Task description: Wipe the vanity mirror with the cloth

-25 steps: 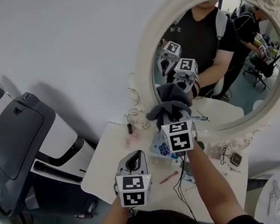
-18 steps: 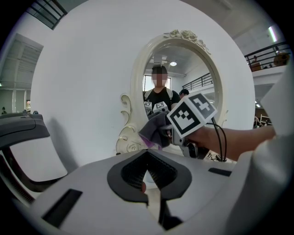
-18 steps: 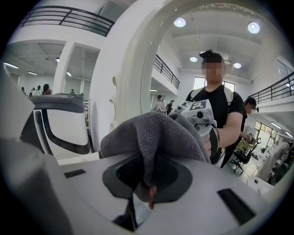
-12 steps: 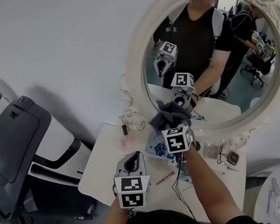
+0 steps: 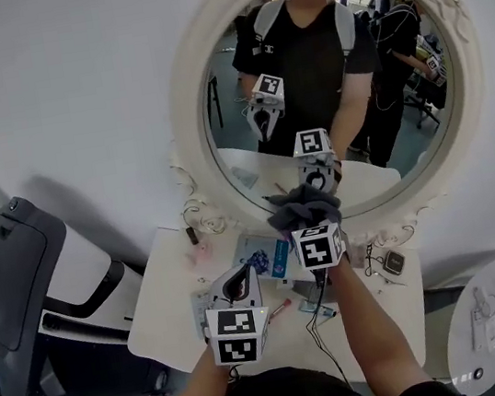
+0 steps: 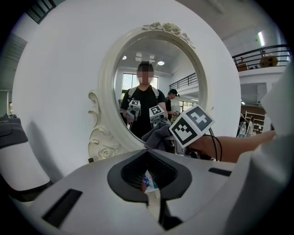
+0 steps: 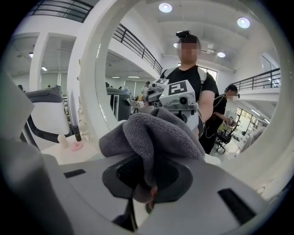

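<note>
Holds the left gripper (image 5: 235, 284) low over the table (image 5: 165, 294), well short of the mirror (image 5: 229, 83), jaws pressed together on nothing, with only a blue packet (image 5: 271, 258) on the table showing beyond them. No change there from a second ago: same idle hover below the mirror's lower left. Farther out, reaches the right gripper (image 5: 308, 216) up to the mirror's bottom edge, jaws pinching a grey cloth (image 5: 302, 200) that bunches over the tips. Has carried that cloth from the lower left of the glass to the bottom middle, just above the lower rim. Appears to press it on the glass, since cloth and reflected gripper nearly meet, though contact cannot be confirmed. Suggests a wipe under way, sweeping along the lowest strip of the mirror, with the upper and right parts of the glass likely yet to be covered. Also looks at the mirror more squarely than a second ago, so that it sits nearer the middle of the head view.
</note>
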Demonstrator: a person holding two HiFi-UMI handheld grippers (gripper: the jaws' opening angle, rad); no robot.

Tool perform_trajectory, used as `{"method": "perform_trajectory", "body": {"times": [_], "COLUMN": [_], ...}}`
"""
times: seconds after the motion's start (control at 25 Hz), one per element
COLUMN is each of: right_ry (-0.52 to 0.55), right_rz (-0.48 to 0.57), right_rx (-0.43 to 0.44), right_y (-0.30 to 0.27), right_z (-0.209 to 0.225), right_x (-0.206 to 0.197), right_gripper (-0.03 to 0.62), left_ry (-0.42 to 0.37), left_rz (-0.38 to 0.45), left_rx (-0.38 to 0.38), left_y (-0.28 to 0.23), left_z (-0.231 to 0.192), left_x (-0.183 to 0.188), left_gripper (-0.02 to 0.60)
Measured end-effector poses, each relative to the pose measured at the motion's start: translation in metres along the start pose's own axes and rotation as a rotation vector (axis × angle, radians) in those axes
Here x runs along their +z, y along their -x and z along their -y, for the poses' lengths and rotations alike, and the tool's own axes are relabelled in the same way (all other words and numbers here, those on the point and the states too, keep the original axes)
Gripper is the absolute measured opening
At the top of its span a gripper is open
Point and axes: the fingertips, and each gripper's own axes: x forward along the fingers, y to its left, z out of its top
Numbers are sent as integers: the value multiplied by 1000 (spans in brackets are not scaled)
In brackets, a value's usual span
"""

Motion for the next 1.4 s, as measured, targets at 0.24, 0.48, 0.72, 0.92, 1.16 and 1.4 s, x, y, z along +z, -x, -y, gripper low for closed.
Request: {"method": "perform_trajectory", "body": {"times": [0.24,0.48,0.72,0.92,1.16,1.4], "right_ry": [-107,-165,-134,-135,-227,-279], "right_rz": [-9,67,206,425,584,523], "right_rx": [-108,-255,-283,-250,-231,-189], "right_y": [26,62,97,161,215,209], "right_z": [73,138,145,129,100,83], "right_x": [-19,-21,-6,20,2,-36], "right_gripper": [52,49,48,46,46,44], "left_ry": [-27,-46,-61,-62,-64,-74], "left_rz": [4,9,10,31,49,44], "left_rx": [-61,-107,-139,-135,-123,-127], "left_y": [-13,-21,-27,-29,-28,-26], "left_z": [27,48,65,69,71,74], "left_x": [6,11,13,19,23,19], "left_gripper": [0,0,0,0,0,0]}}
